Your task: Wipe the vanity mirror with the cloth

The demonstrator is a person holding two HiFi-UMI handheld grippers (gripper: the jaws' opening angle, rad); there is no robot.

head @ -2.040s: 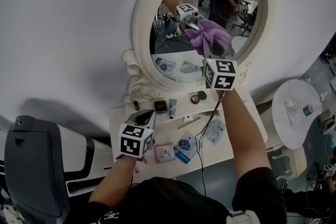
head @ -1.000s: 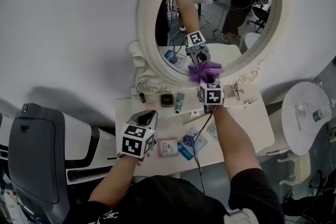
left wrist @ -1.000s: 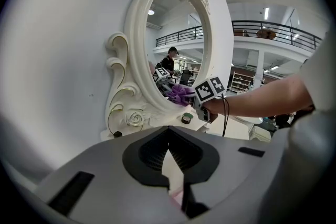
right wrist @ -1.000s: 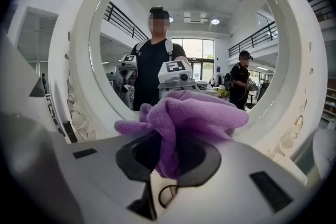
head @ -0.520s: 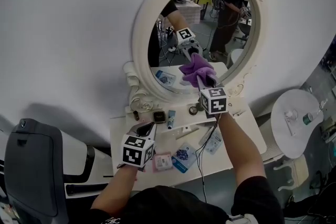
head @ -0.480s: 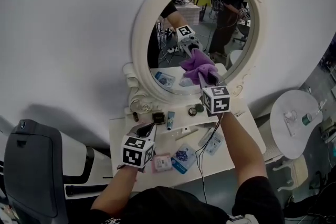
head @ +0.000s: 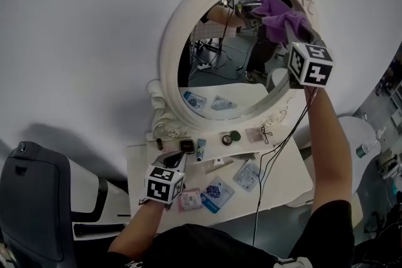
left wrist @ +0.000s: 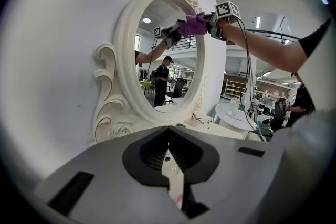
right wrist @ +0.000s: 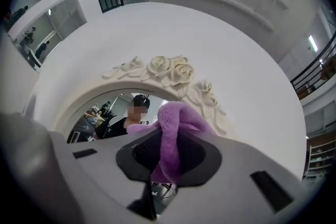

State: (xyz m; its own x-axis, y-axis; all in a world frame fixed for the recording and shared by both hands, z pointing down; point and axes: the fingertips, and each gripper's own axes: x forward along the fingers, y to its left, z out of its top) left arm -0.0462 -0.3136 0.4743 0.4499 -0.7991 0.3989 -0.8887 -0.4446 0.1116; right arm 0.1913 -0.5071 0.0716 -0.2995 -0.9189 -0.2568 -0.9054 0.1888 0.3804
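Our right tongs [head: 290, 27], clamped on the fluffy purple cloth [head: 276, 8], hold it at the upper right against the top of the oval white-framed vanity mirror [head: 220, 72], whose glass stretches down-left from there, while our left tongs [head: 173, 160] rest closed and empty over the white table [head: 292, 169].

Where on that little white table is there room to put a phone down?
The right end of the table, past the black cable, looks bare. The middle is crowded: packets in front, a tube and small lids along the mirror's foot. The left gripper hangs over the left end.
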